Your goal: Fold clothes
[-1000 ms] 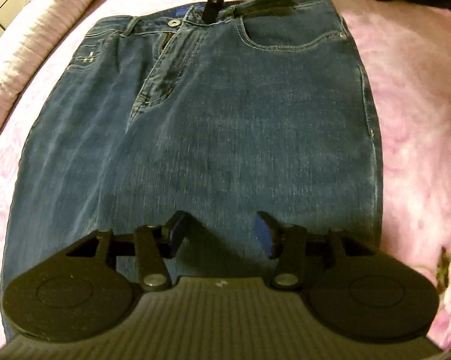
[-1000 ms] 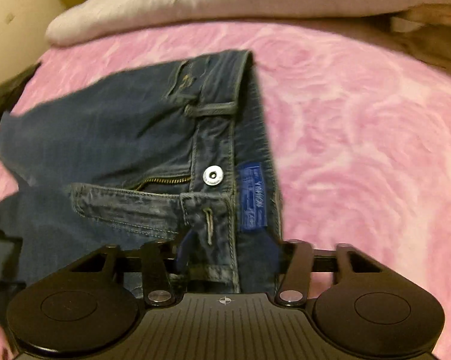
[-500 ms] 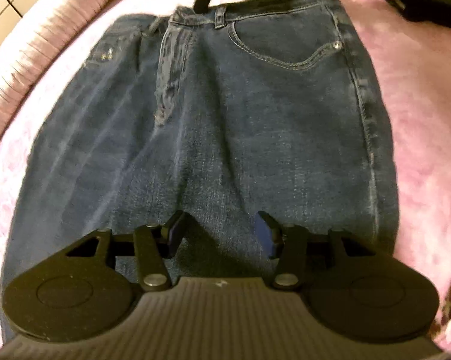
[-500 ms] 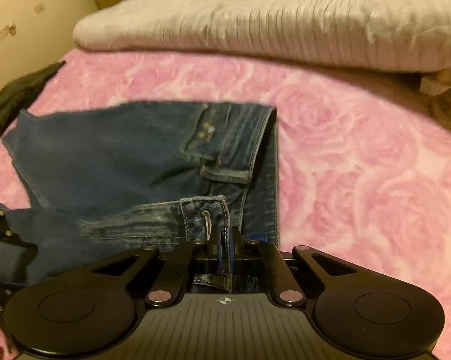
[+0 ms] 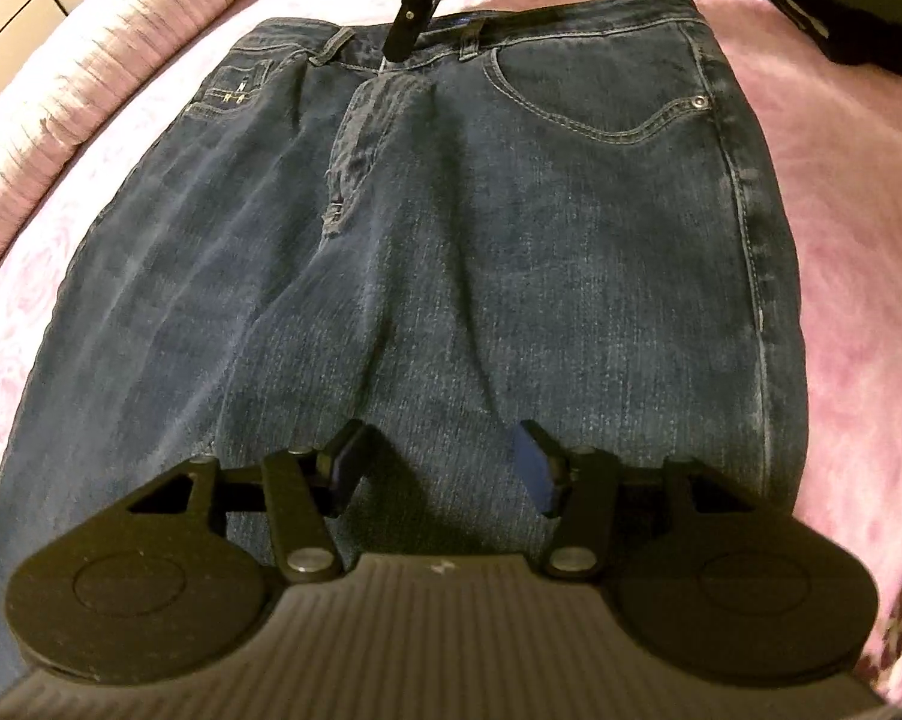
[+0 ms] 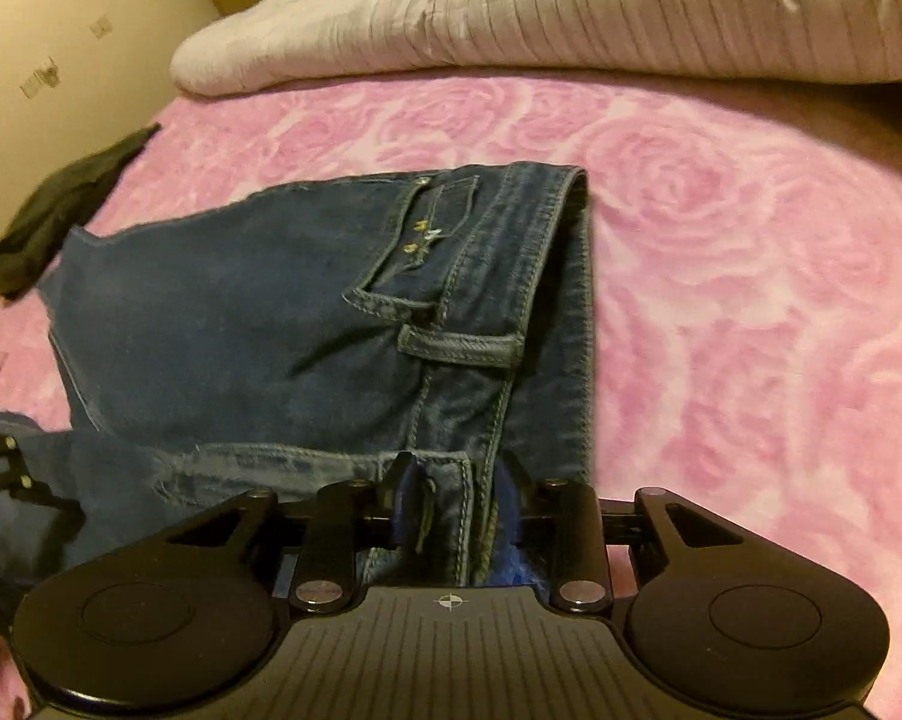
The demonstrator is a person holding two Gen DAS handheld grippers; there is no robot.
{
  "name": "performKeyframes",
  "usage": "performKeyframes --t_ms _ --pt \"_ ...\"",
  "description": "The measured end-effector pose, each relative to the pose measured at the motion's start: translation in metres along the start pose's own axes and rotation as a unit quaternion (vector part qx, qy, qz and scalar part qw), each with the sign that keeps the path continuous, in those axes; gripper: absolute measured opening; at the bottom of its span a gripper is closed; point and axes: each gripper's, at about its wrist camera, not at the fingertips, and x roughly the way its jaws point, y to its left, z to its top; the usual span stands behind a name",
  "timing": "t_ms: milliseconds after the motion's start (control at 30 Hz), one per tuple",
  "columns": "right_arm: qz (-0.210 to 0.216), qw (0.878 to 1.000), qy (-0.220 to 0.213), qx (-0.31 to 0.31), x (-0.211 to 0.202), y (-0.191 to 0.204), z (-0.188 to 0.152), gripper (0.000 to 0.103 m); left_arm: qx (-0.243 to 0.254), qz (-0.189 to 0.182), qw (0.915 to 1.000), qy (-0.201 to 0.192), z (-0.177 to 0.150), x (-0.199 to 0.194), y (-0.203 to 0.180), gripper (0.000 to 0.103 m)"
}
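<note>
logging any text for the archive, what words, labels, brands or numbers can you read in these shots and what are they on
"DA": pale letters on the dark finger of the right gripper at the top of the left wrist view; the rest is cut off.
Blue label inside the waistband of the jeans: mostly hidden, unreadable.
Small stitched mark on the jeans' coin pocket: a motif, no legible letters.
Stickers on the wall: too blurred to read.

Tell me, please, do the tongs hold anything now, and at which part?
The left tongs stand open above the jeans, holding nothing. The right tongs are opening; the waistband near the buttonhole lies between them, but a firm hold cannot be told.
</note>
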Motion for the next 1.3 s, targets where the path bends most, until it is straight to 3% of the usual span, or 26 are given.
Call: performKeyframes --t_ms 33,133,200,267,333,467,667,800,900,1000,1300 --pt "0.006 1.0 -0.002 0.003 0.002 -0.001 0.0 0.033 0.0 0.001 1.0 0.001 0.001 0.0 0.0 0.05" --pt "0.007 0.999 0.0 0.04 -0.001 -0.011 -0.002 0.012 0.002 0.002 1.0 0.001 0.003 -0.001 0.0 0.05" --pt "0.002 0.999 0.005 0.044 -0.009 -0.007 0.0 0.008 0.011 0.0 0.9999 -0.002 0.006 -0.003 0.001 0.049" --pt "-0.014 1.0 -0.006 0.015 -0.029 0.004 0.001 0.006 0.024 -0.007 0.9996 -0.014 0.009 -0.008 0.0 0.049" --pt "-0.015 0.999 -0.02 0.025 -0.049 0.007 -0.007 0.003 0.03 -0.02 0.9991 -0.021 0.013 -0.008 -0.002 0.049" --pt "-0.035 0.998 0.009 0.044 -0.041 0.008 -0.042 0.003 0.034 -0.026 0.999 -0.015 0.019 0.002 -0.007 0.049" --pt "-0.057 0.997 -0.017 0.042 -0.042 0.021 -0.036 0.007 0.025 -0.003 0.9995 -0.02 0.015 -0.008 -0.004 0.049" --pt "-0.093 0.994 -0.04 0.033 -0.057 0.028 -0.03 0.032 -0.016 -0.002 0.9998 0.013 -0.002 -0.018 0.001 0.05" --pt "-0.114 0.992 -0.047 0.038 -0.066 0.04 -0.029 0.039 -0.035 0.005 0.9989 0.032 -0.015 -0.025 0.004 0.05" --pt "-0.118 0.991 -0.054 0.029 -0.075 0.069 -0.035 0.042 -0.055 0.015 0.9974 0.043 -0.031 -0.043 0.004 0.05" --pt "-0.124 0.992 0.006 -0.03 -0.088 0.181 -0.082 0.049 -0.117 0.076 0.9868 0.083 -0.105 -0.134 -0.002 0.052"
